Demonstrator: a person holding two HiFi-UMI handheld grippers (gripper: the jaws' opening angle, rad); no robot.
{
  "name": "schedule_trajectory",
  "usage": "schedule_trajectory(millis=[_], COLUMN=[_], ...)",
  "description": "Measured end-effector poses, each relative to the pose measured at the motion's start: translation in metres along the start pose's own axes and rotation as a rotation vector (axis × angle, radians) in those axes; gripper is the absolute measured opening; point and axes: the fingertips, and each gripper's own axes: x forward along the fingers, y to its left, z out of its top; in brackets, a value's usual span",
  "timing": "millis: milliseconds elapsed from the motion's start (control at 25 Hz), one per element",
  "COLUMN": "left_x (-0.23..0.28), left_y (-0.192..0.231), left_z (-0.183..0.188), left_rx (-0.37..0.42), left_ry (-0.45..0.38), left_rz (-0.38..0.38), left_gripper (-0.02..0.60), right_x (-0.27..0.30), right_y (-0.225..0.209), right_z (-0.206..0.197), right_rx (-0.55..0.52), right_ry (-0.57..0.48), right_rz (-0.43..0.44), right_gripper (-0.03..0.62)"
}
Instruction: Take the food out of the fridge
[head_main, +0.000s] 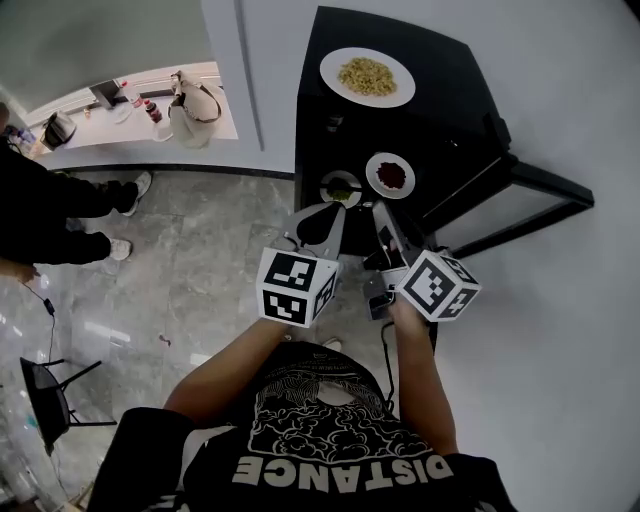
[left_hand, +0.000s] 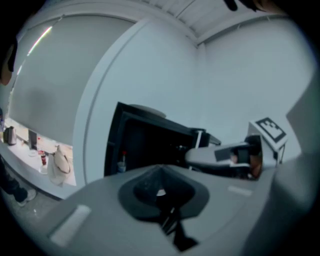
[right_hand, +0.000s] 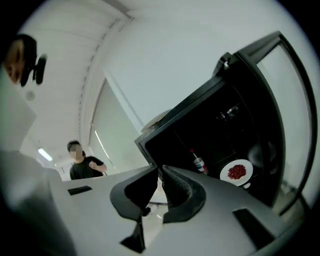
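The black fridge (head_main: 440, 110) stands with its door (head_main: 520, 190) swung open to the right. Inside, a white plate of red food (head_main: 390, 175) sits beside a small bowl of green food (head_main: 341, 188). A plate of yellow food (head_main: 367, 77) rests on the fridge top. My left gripper (head_main: 323, 212) is just in front of the green bowl, jaws together and empty. My right gripper (head_main: 380, 212) hangs before the red plate with a narrow gap between its jaws and nothing in it. The right gripper view shows the red plate (right_hand: 238, 171) and a bottle (right_hand: 198, 163) inside.
A white wall surrounds the fridge. A counter (head_main: 140, 125) with a bag (head_main: 193, 110) and small items lies at the far left. A person in black (head_main: 50, 215) stands on the left of the marble floor, and a black chair (head_main: 48, 395) is at lower left.
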Motion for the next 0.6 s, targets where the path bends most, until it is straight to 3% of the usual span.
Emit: schedule_trajectory(millis=[160, 280, 600], left_x=[0.001, 0.002, 0.007], left_y=[-0.015, -0.021, -0.037], left_z=[-0.004, -0.006, -0.013], left_rx=[0.026, 0.037, 0.026], left_ry=[0.004, 0.009, 0.012], left_rz=[-0.01, -0.012, -0.011], left_gripper=[0.002, 0.002, 0.001], right_x=[-0.012, -0.017, -0.028], right_y=[-0.002, -0.002, -0.011], right_z=[-0.019, -0.026, -0.029], right_rx=[-0.241, -0.35, -0.327], right_ry=[0.067, 0.095, 0.097], right_rz=[-0.088, -0.117, -0.099], right_gripper=[0.018, 0.015, 0.015])
